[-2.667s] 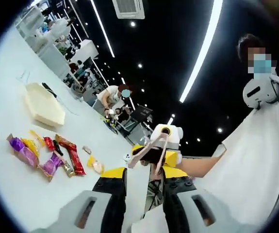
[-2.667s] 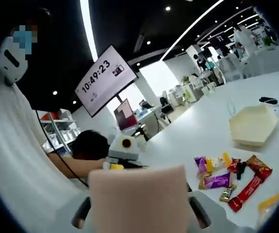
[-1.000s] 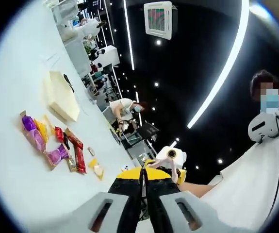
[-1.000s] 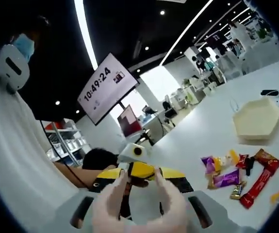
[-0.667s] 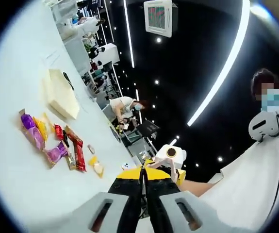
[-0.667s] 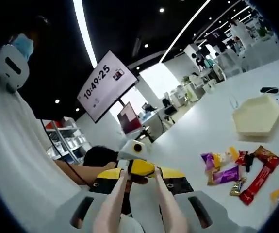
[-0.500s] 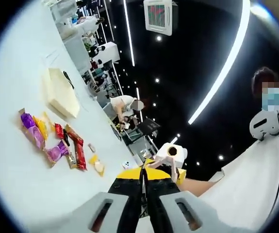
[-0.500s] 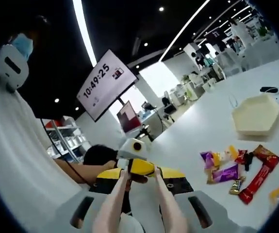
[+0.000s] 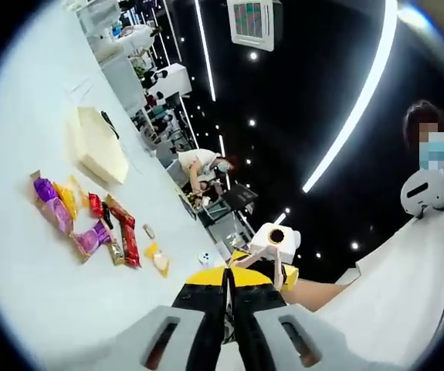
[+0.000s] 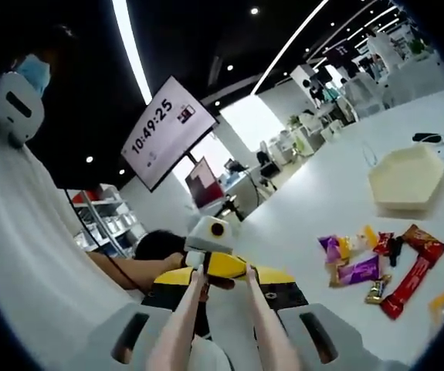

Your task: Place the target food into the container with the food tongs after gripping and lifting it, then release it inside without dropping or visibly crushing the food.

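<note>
The left claw has its jaws pressed together on nothing. The right claw is clamped on pale food tongs, whose two arms run up between its jaws, tips apart.

In the right gripper view the wrapped snacks lie on the white table at about 3 o'clock, with the cream hexagonal container just beyond at 2 o'clock. Which snack is the target I cannot tell.

The risk: both claws are well apart from the food, so a hurried approach could push the glossy wrappers aside, or an over-hard squeeze could crush one.
</note>
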The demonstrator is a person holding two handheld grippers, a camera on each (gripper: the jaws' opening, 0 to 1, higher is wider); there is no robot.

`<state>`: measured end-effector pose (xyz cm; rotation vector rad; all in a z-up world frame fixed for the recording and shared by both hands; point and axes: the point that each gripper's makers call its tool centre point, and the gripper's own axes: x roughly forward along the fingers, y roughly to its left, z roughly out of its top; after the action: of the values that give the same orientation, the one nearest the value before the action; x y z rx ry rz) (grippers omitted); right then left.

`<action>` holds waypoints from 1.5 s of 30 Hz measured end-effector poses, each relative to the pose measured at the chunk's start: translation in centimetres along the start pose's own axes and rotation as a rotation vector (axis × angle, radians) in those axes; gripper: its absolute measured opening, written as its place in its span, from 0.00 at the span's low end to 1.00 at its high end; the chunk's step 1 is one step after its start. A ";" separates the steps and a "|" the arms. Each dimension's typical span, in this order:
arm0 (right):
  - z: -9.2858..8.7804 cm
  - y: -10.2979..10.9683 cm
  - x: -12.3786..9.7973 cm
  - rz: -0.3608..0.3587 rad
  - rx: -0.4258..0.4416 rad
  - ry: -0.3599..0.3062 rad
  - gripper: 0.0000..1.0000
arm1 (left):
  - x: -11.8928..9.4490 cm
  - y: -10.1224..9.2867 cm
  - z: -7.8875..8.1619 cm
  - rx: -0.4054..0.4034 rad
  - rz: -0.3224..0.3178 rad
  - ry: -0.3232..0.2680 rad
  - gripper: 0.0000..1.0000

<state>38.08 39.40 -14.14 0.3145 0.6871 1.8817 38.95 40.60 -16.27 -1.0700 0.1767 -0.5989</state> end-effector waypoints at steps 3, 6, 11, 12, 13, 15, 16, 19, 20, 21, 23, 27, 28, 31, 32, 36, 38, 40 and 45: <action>0.0 0.0 0.1 0.000 0.002 0.001 0.29 | 0.0 0.0 -0.1 0.000 0.000 0.003 0.00; -0.2 0.0 0.1 -0.001 -0.002 0.010 0.29 | 0.0 0.1 -0.3 0.001 0.005 0.010 0.00; -0.3 0.0 0.1 0.001 0.001 0.016 0.29 | -0.1 0.0 -0.3 0.002 0.008 0.013 0.00; -0.3 0.0 0.1 0.001 0.002 0.017 0.29 | -0.1 0.0 -0.4 0.001 0.008 0.013 0.00; -0.4 0.0 0.2 0.001 0.000 0.018 0.29 | -0.1 0.1 -0.4 0.001 0.009 0.013 0.00; -0.5 0.0 0.2 0.001 -0.001 0.022 0.29 | -0.2 0.1 -0.4 0.000 0.011 0.014 0.00; -0.5 0.0 0.2 0.001 0.000 0.024 0.29 | -0.2 0.1 -0.5 -0.003 0.012 0.014 0.00; -0.6 -0.1 0.2 -0.001 0.002 0.028 0.29 | -0.3 0.3 -0.7 -0.009 0.014 0.018 0.00; -0.6 -0.1 0.2 -0.002 0.004 0.027 0.29 | -0.2 0.4 -0.9 -0.008 0.016 0.025 0.00; -0.6 -0.2 0.2 -0.003 0.008 0.025 0.29 | -0.1 0.5 -1.2 -0.006 0.021 0.036 0.00; -0.4 -0.3 0.2 -0.006 0.016 0.019 0.28 | 0.0 0.7 -1.7 -0.001 0.025 0.053 0.00; -0.1 -0.5 0.1 -0.012 0.020 0.006 0.28 | 0.1 0.7 -1.4 -0.009 0.021 0.031 0.00; 0.1 -0.5 0.1 -0.014 0.016 -0.002 0.28 | 0.2 0.7 -1.2 -0.013 0.019 0.023 0.00; 0.1 -0.7 0.1 -0.020 0.016 -0.003 0.28 | 0.3 0.7 -1.1 -0.005 0.026 0.025 0.00; 0.2 -0.7 0.1 -0.020 0.018 -0.003 0.28 | 0.3 0.7 -1.1 -0.003 0.026 0.026 0.00; 0.1 -0.8 0.2 -0.023 0.029 0.001 0.28 | 0.3 0.8 -1.1 0.008 0.035 0.024 0.00; 0.1 -0.8 0.3 -0.025 0.027 0.002 0.28 | 0.2 0.8 -0.9 0.024 0.044 0.018 0.00; 0.1 -0.8 0.3 -0.026 0.024 -0.001 0.28 | 0.1 0.8 -0.8 0.027 0.047 0.014 0.00; 0.1 -0.9 0.4 -0.027 0.009 0.003 0.28 | 0.2 0.9 -0.6 0.043 0.060 0.015 0.00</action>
<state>38.62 40.00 -14.65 0.3070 0.6990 1.8538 39.18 40.31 -17.31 -1.0157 0.2075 -0.5546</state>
